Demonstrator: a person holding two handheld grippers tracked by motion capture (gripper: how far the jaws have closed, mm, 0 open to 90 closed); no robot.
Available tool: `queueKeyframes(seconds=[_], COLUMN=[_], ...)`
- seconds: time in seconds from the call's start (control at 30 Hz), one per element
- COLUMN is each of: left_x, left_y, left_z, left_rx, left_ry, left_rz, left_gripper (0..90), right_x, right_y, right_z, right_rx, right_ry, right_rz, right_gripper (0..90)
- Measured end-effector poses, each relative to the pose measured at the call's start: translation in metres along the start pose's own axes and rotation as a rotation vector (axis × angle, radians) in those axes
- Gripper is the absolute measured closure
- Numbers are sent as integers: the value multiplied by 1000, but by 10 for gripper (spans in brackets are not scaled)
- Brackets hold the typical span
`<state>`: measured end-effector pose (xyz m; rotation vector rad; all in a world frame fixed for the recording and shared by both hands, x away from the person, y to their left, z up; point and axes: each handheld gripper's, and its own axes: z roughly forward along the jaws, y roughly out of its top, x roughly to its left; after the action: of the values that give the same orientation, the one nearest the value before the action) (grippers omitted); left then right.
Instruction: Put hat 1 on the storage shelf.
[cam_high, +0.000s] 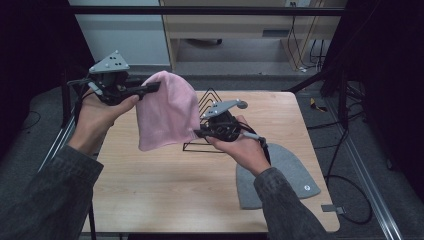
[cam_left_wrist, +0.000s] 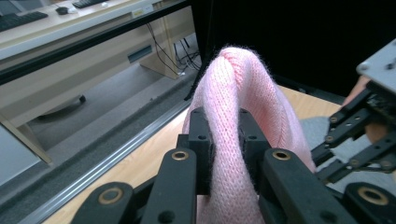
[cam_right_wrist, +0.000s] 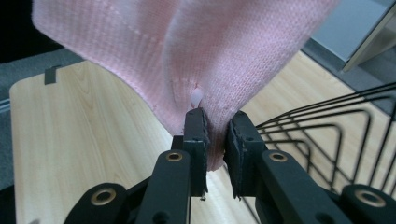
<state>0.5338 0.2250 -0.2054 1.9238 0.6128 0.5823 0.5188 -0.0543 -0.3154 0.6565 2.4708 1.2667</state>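
Two grippers share one pink beanie (cam_high: 165, 110), held up in the air above the wooden table (cam_high: 165, 185). At our left, the left gripper (cam_high: 150, 88) has its jaws pressed on a fold of knit near the crown; in the left gripper view that fold bulges up between our fingers (cam_left_wrist: 201, 135) and arches away beyond them. Moving right, the body of the hat hangs down and across from those fingers toward the right gripper (cam_high: 198, 133), which pinches the lower edge; in the right gripper view the hem and a small pale tag sit squeezed between the pads (cam_right_wrist: 196, 135). Just beyond our right fingers stands the black wire rack (cam_high: 205, 107), and below and to the right of that hand a grey beanie (cam_high: 285, 175) lies flat on the table.

We judge the risks plain: both grips take only a thin bite of soft, stretchy knit, so pulling our hands apart could slide the hem out of the right pads. Swinging toward the rack could also snag loops on its wires or tip the light frame
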Motion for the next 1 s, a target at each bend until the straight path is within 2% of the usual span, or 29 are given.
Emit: queueKeyframes(seconds=[0.1,0.27,0.37,0.5,0.77,1.0], left_x=[10,14,14,10,6,12], left_y=[7,10,13,18,22,24], left_z=[9,12,14,17,27,43], left_rx=[-9,-38,-42,-52,-42,-59], left_ry=[15,28,35,34,15,16], left_rz=[-9,-35,-34,-29,-19,-50], left_gripper=[792,791,790,790,790,788], right_x=[-10,-20,-24,-27,-37,-54], right_y=[11,19,22,22,18,17], right_z=[-3,-5,-8,-11,-16,-13], right_rx=[1,-5,-5,-6,4,-18], right_ry=[-7,-9,-30,-38,-55,-66], right_rz=[-6,18,17,28,41,86], right_gripper=[806,808,807,807,808,808])
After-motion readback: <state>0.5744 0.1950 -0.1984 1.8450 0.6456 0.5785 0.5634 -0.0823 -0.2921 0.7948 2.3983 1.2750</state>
